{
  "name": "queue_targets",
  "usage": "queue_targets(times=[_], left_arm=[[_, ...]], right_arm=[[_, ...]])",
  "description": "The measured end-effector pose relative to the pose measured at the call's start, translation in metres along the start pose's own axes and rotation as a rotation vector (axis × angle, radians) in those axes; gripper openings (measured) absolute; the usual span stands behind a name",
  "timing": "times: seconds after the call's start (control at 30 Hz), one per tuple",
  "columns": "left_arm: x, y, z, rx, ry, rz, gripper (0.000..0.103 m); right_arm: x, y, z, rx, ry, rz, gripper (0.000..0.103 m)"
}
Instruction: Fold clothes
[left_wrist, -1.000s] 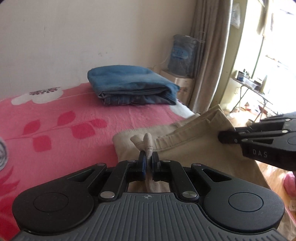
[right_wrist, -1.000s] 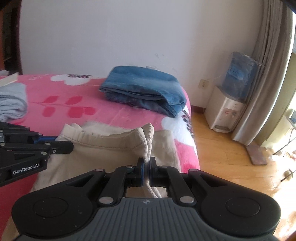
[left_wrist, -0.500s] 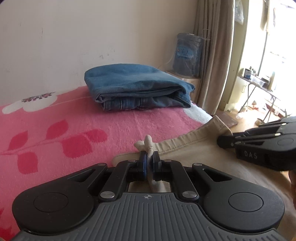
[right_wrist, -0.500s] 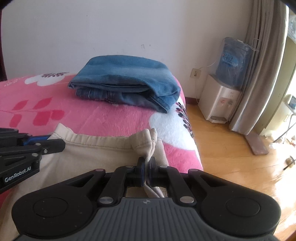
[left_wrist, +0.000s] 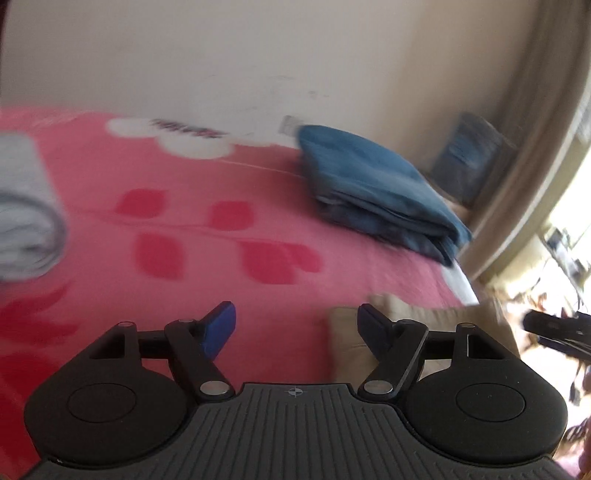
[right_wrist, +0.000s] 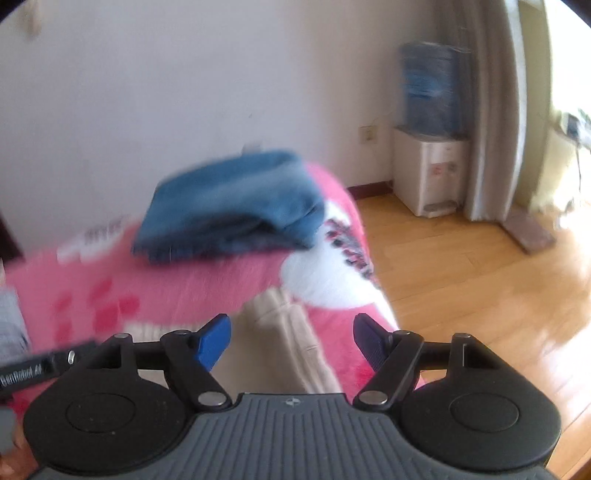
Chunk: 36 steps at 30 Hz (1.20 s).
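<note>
Beige trousers (left_wrist: 417, 325) lie folded on the pink bed, near its right edge. My left gripper (left_wrist: 297, 325) stands open above the blanket, its right finger over the trousers' left end, nothing between the pads. In the right wrist view the beige trousers (right_wrist: 291, 339) lie just under my open right gripper (right_wrist: 291, 339), which holds nothing. The right gripper's tip shows at the left wrist view's right edge, and the left gripper's arm (right_wrist: 37, 365) at the lower left of the right wrist view. Both views are motion-blurred.
A folded blue jeans stack (left_wrist: 373, 192) (right_wrist: 232, 206) sits at the bed's far corner by the wall. Grey folded cloth (left_wrist: 26, 221) lies at the left. The pink floral blanket (left_wrist: 184, 229) covers the bed. A water dispenser (right_wrist: 428, 129), curtain and wooden floor (right_wrist: 480, 280) lie right of the bed.
Both grippers have let go of the beige trousers and opened wide. The trousers now lie on the bed, and both cameras have swung, blurring the views.
</note>
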<state>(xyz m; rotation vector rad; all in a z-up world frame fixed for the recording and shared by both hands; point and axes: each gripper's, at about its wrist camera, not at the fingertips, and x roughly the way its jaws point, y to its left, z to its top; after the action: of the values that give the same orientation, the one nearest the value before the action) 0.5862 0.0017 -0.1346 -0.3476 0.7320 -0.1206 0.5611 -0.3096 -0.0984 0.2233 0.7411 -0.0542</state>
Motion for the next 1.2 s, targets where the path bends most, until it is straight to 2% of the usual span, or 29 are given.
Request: queue_targets(times=[0.1,0.23,0.33,0.4,0.5,0.67,0.77,0.83,0.93,1.0,1.03,1.07,1.13,1.2], left_arm=[[-0.029,0.016,-0.001,-0.027,-0.022,0.021,0.073],[-0.075,0.028,-0.001,-0.01,-0.033,0.059,0.073],[-0.118,0.033,-0.002,0.004,-0.042,0.071,0.073],[-0.15,0.041,-0.012,-0.009,-0.029,0.041,0.073],[-0.194,0.06,-0.052,-0.03,0.049,-0.045,0.073],[-0.252,0.078,-0.146,-0.106,0.207,-0.182,0.073],[-0.283,0.069,-0.19,-0.108,0.223,-0.234,0.072],[-0.303,0.048,-0.211,-0.006,0.158,-0.227,0.071],[-0.318,0.008,-0.23,0.201,0.04,-0.207,0.064],[-0.319,-0.021,-0.24,0.351,-0.017,-0.219,0.049],[-0.315,-0.036,-0.244,0.418,-0.026,-0.23,0.047],[-0.308,-0.049,-0.247,0.473,-0.027,-0.241,0.044],[-0.289,-0.068,-0.253,0.552,-0.03,-0.236,0.036],[-0.265,-0.073,-0.258,0.563,0.001,-0.209,0.021]], right_arm=[[-0.023,-0.023,0.004,0.1,-0.036,-0.004,0.076],[-0.062,-0.05,-0.003,0.2,-0.045,-0.023,0.076],[-0.103,-0.065,-0.023,0.23,-0.044,0.026,0.076],[-0.132,-0.075,-0.038,0.243,-0.043,0.07,0.076],[-0.176,-0.089,-0.06,0.262,-0.042,0.135,0.076],[-0.249,-0.112,-0.097,0.294,-0.041,0.245,0.082],[-0.282,-0.127,-0.148,0.321,-0.005,0.263,0.083],[-0.301,-0.133,-0.186,0.318,0.021,0.258,0.08],[-0.322,-0.11,-0.232,0.164,0.007,0.194,0.063],[-0.325,-0.086,-0.249,0.064,-0.022,0.178,0.052],[-0.325,-0.073,-0.255,0.013,-0.036,0.171,0.042],[-0.323,-0.06,-0.259,-0.039,-0.049,0.166,0.038],[-0.31,-0.033,-0.26,-0.148,-0.071,0.166,0.033],[-0.297,-0.006,-0.262,-0.257,-0.092,0.165,0.031]])
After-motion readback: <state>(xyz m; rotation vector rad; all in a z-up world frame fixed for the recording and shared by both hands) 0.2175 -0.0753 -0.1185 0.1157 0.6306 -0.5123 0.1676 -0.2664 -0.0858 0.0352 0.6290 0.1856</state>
